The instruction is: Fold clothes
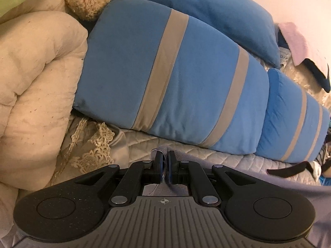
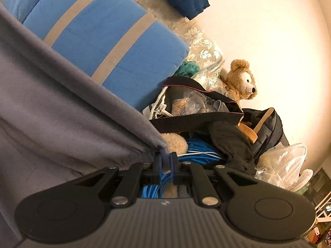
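Grey fleece garment [image 2: 68, 111] is pinched in both tongs, left tongs [image 1: 164, 161] and right tongs [image 2: 165, 161], blue striped cushion [image 1: 175, 78] just ahead.

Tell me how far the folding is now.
Early stage. No finished fold shows. In hand: the left gripper and the right gripper each pinch an edge of the grey fleece garment, stretched between them. Left: laying it down and folding.
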Demonstrator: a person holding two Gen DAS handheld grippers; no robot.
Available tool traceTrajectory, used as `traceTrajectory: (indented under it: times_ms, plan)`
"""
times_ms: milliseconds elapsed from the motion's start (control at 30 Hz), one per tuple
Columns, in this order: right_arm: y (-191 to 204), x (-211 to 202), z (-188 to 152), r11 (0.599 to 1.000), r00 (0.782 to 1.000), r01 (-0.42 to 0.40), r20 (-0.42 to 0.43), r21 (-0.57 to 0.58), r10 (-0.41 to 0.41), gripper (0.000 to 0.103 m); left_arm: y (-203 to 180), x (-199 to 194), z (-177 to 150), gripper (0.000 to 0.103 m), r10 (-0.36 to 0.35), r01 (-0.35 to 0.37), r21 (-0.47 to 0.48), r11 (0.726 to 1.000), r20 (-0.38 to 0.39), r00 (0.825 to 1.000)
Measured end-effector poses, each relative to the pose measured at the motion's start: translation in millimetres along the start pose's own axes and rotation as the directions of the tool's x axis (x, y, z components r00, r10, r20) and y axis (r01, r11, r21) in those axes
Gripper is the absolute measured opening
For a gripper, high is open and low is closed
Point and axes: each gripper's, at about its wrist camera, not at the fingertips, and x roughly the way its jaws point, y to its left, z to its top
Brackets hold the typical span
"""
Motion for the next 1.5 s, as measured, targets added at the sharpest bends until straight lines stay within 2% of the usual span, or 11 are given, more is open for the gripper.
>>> traceTrajectory:
  times_ms: [333, 700, 733, 767, 833, 900, 933, 1000, 1200, 1300, 1500]
  plan:
    - [7.2, 19.8, 6.8, 1.000, 1.000, -0.017, -0.006, -0.005, 0.017, 0.000, 4.9, 0.6, -12.4, 0.005, 0.011, -0.011, -0.005, 1.000, -0.021, 1.000]
    - [45.6, 107.8, 31.2, 0.996, 0.989, -0.080, -0.119, 0.047, 0.085, 0.000, 0.9, 54.6, -20.4, 0.008, 0.088, -0.088, 0.000, 0.996, -0.106, 0.991]
    - [50.8, 117.7, 32.2, 0.995, 0.983, -0.086, -0.156, 0.053, 0.094, 0.026, 1.0, 63.5, -21.5, 0.008, 0.100, -0.101, 0.000, 0.995, -0.122, 0.987]
    - [55.4, 125.2, 33.0, 0.995, 0.979, -0.086, -0.181, 0.056, 0.095, 0.033, 0.4, 72.4, -22.8, 0.009, 0.113, -0.113, 0.010, 0.994, -0.144, 0.983]
    - [61.9, 132.1, 34.1, 0.996, 0.978, -0.069, -0.193, 0.055, 0.078, 0.066, -2.2, 82.8, -26.6, 0.020, 0.138, -0.134, 0.036, 0.990, -0.163, 0.977]
    - [63.3, 125.4, 36.0, 0.995, 0.983, -0.068, -0.163, 0.069, 0.079, 0.095, -3.8, 82.7, -29.6, 0.047, 0.152, -0.146, 0.049, 0.988, -0.137, 0.979]
    - [63.5, 119.8, 36.9, 0.994, 0.986, -0.074, -0.146, 0.076, 0.084, 0.099, -3.7, 80.1, -30.0, 0.053, 0.144, -0.139, 0.051, 0.989, -0.118, 0.983]
    - [65.5, 105.1, 38.5, 0.992, 0.987, -0.098, -0.122, 0.075, 0.107, 0.101, -3.1, 74.1, -29.6, 0.065, 0.132, -0.127, 0.054, 0.990, -0.101, 0.986]
    - [82.3, 50.4, 41.7, 0.975, 0.976, -0.209, -0.053, 0.073, 0.213, 0.103, -4.6, 49.2, -36.7, 0.067, 0.080, -0.076, 0.043, 0.996, -0.107, 0.991]
    - [92.8, 18.8, 41.4, 0.961, 0.964, -0.261, -0.022, 0.091, 0.264, 0.103, -4.4, 41.3, -45.8, 0.067, 0.047, -0.050, -0.014, 0.999, -0.143, 0.989]
    - [123.1, -53.1, 45.0, 0.909, 0.916, -0.400, 0.075, 0.118, 0.393, 0.103, -3.3, 41.9, -73.0, 0.067, -0.068, 0.033, -0.169, 0.985, -0.205, 0.976]
